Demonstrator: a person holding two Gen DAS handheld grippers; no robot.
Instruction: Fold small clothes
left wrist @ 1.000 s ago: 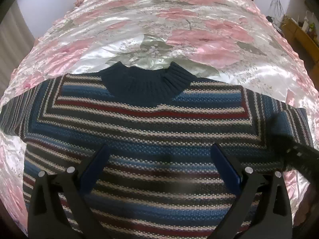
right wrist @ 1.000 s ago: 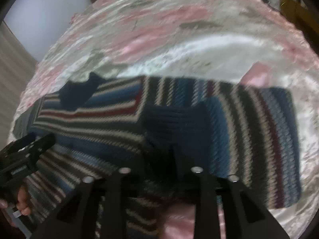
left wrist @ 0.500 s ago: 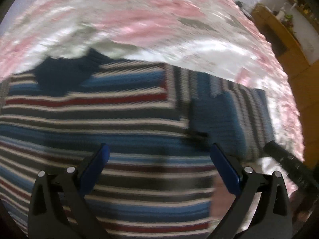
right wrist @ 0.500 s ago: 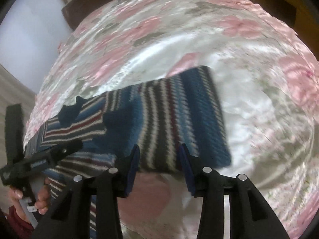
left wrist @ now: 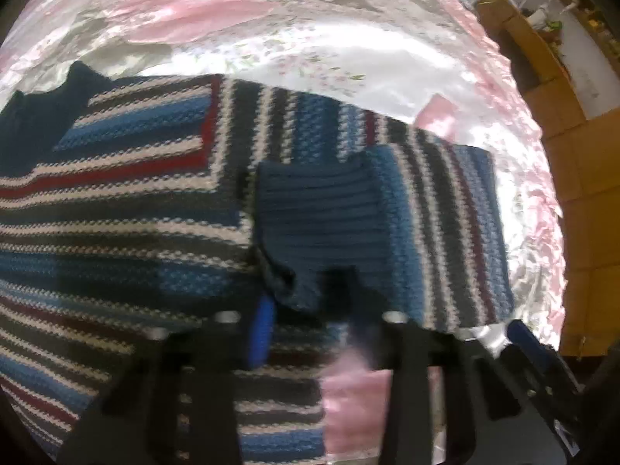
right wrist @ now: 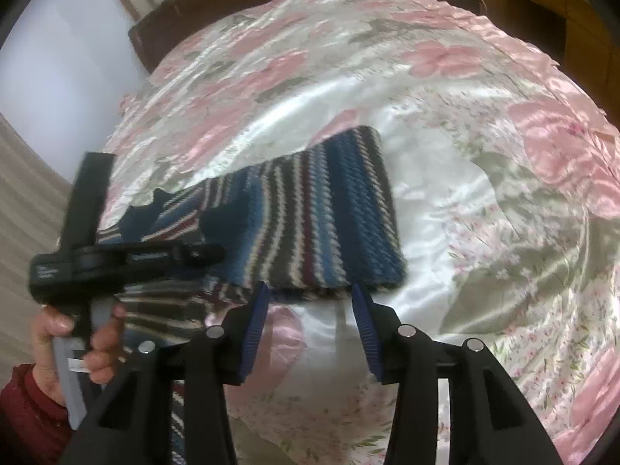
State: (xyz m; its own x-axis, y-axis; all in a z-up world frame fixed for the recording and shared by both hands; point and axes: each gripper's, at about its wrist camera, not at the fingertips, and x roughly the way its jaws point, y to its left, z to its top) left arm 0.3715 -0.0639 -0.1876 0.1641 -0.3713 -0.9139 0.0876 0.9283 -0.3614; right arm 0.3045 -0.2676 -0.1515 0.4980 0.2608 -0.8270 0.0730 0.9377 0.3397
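**Striped knit spread on the bed, one sleeve doubled inward**

Striped wool in blue, white, grey and dark red fills our view: the sweater [left wrist: 128,209] lies flat on a bed [right wrist: 484,201] covered in shiny pink-flowered satin. Its sleeve [left wrist: 434,232] is folded back over itself, the ribbed dark blue cuff [left wrist: 314,217] lying beside the chest.

Our left gripper [left wrist: 306,325] sits right at the lower edge of that cuff, its fingers close together with the knit between them; the picture there is blurred, so we cannot tell whether it truly grips the cloth.

Our right gripper [right wrist: 310,321] hangs released, fingers spread, just in front of the near edge of the folded sleeve and apart from it, over bare satin.

From the right wrist camera we see the hand [right wrist: 73,333] in a red sleeve holding the left tool's handle above the sweater.
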